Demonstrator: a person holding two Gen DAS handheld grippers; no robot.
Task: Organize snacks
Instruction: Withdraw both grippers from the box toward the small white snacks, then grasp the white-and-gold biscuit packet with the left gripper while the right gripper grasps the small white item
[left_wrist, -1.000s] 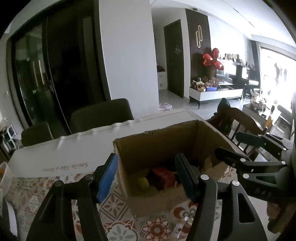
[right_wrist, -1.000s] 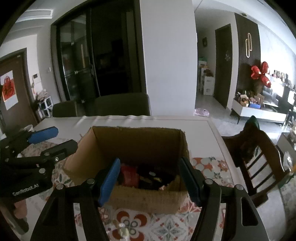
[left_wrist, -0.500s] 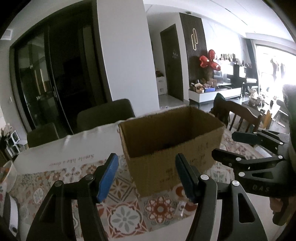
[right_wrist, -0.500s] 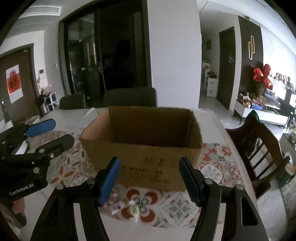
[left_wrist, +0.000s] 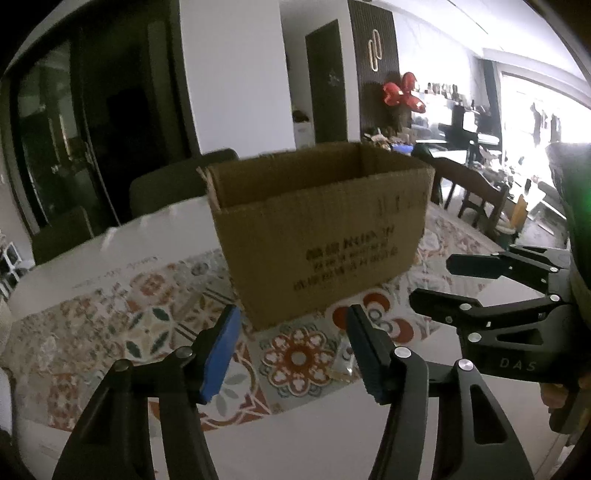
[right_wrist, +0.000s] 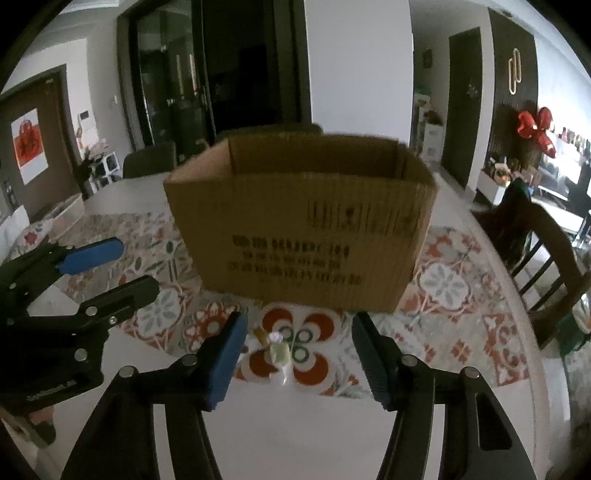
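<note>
Left wrist view. The left tongs (left_wrist: 291, 349) hang over the tabletop (left_wrist: 303, 443), jaws apart and closing, with nothing between the blue pads (left_wrist: 218, 350). Just ahead of them stands an open cardboard box (left_wrist: 325, 236), upright on a patterned mat (left_wrist: 147, 317); its contents are hidden from this angle. A small clear-wrapped snack (left_wrist: 341, 363) lies on the mat just inside the tongs' right pad, between the tongs and the box. To the right, the right tongs (left_wrist: 432, 284) appear side-on, jaws parted and empty.

Right wrist view. The right tongs (right_wrist: 297, 354) point at the same snack (right_wrist: 279, 352), which lies on the mat (right_wrist: 461, 288) between the two pads but untouched by either; these jaws too are closing. The box (right_wrist: 303, 221) stands just beyond the snack. The left tongs (right_wrist: 114, 266) enter from the left, beside the box's near corner, holding nothing.

Handling, as judged. The wrapped snack looks light, small and slippery in its crinkly film; it would likely be best pinched across its fuller middle, not by the loose twisted end, with the pads brought low to the mat. Too hard a squeeze may crush it. The box is stiff corrugated board, light if nearly empty, and best taken by a wall near its rim.
</note>
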